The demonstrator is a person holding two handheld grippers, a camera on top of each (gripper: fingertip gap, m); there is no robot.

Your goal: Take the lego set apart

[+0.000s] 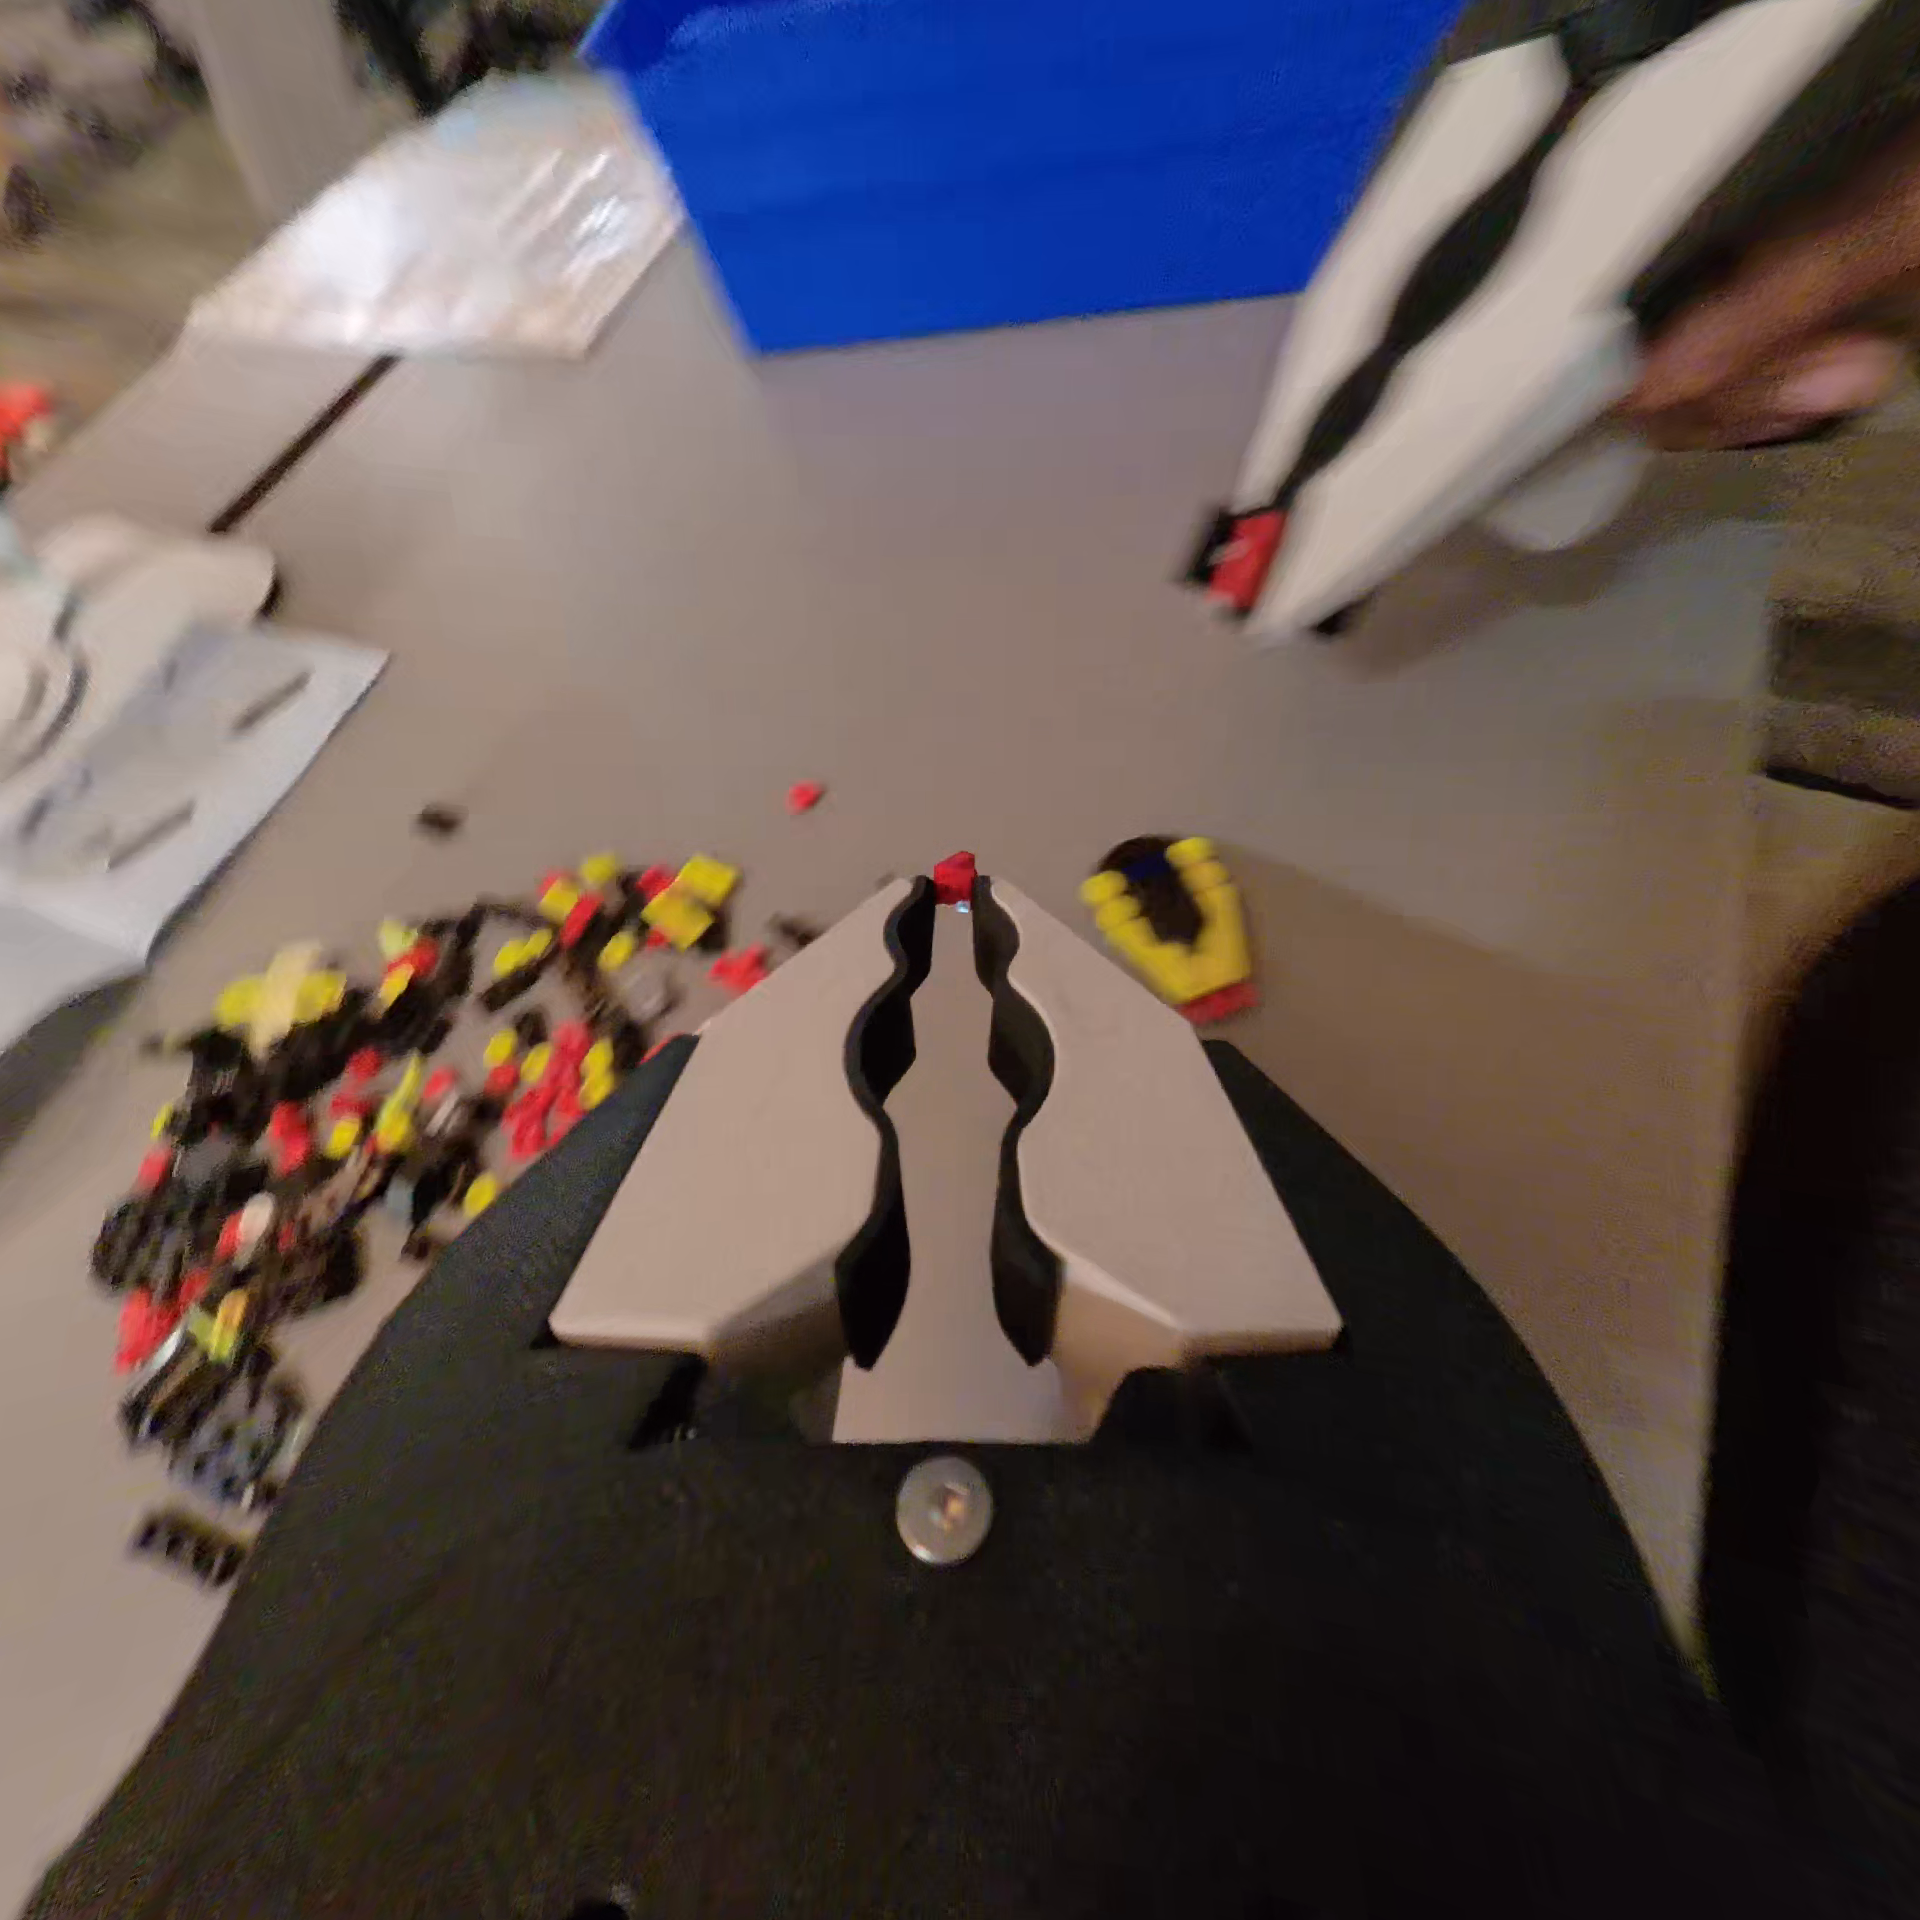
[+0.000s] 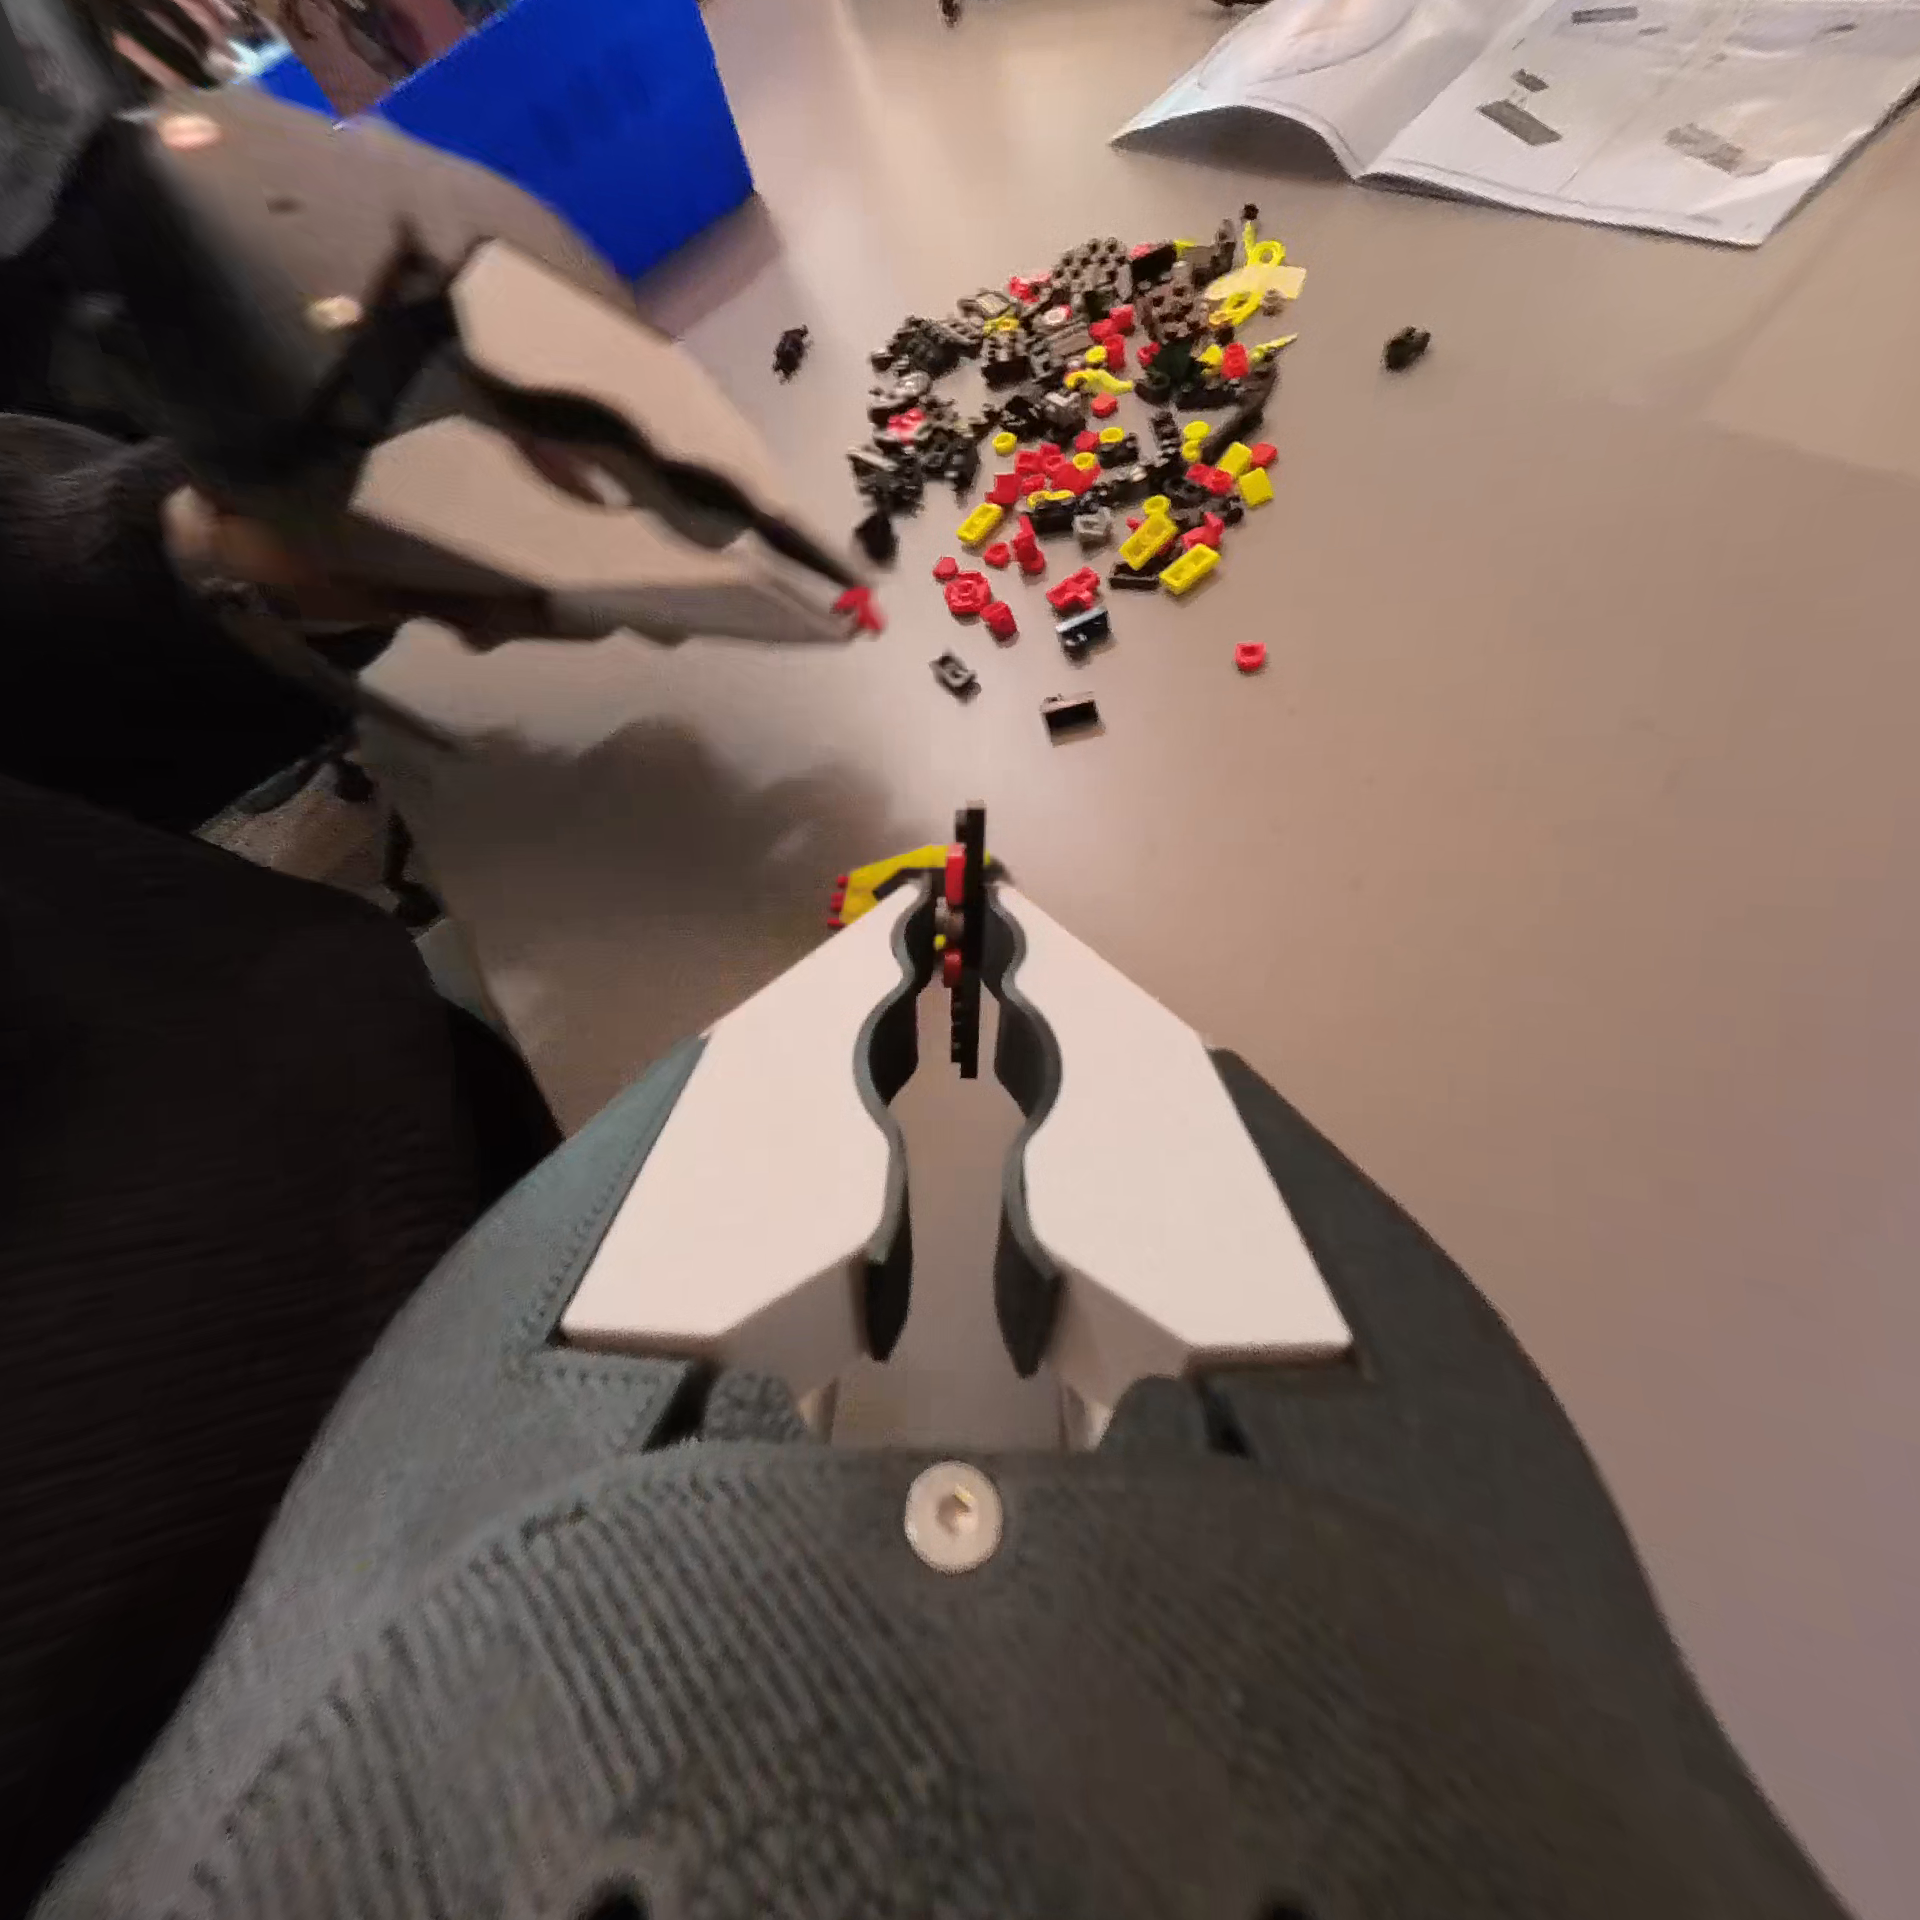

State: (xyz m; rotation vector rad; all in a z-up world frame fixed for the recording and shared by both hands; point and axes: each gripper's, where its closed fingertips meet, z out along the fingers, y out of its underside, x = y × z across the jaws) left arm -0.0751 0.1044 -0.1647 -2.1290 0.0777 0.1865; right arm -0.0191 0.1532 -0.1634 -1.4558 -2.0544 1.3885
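Observation:
My left gripper is shut on a small red lego piece pinched at its very tips; it also shows at the left of the right wrist view. My right gripper is shut on a thin black-and-red lego plate assembly held edge-on above the table, and it shows blurred in the left wrist view. A yellow-and-black lego sub-assembly lies on the table, partly hidden behind my right fingertips. A pile of loose black, red and yellow pieces lies beyond.
A blue bin stands at the back. An open instruction booklet lies beside the pile, and a clear plastic bag lies near the bin. A few stray pieces lie between pile and grippers. A person's dark sleeve is at left. About 8 centimeters separates my left fingertips from my right.

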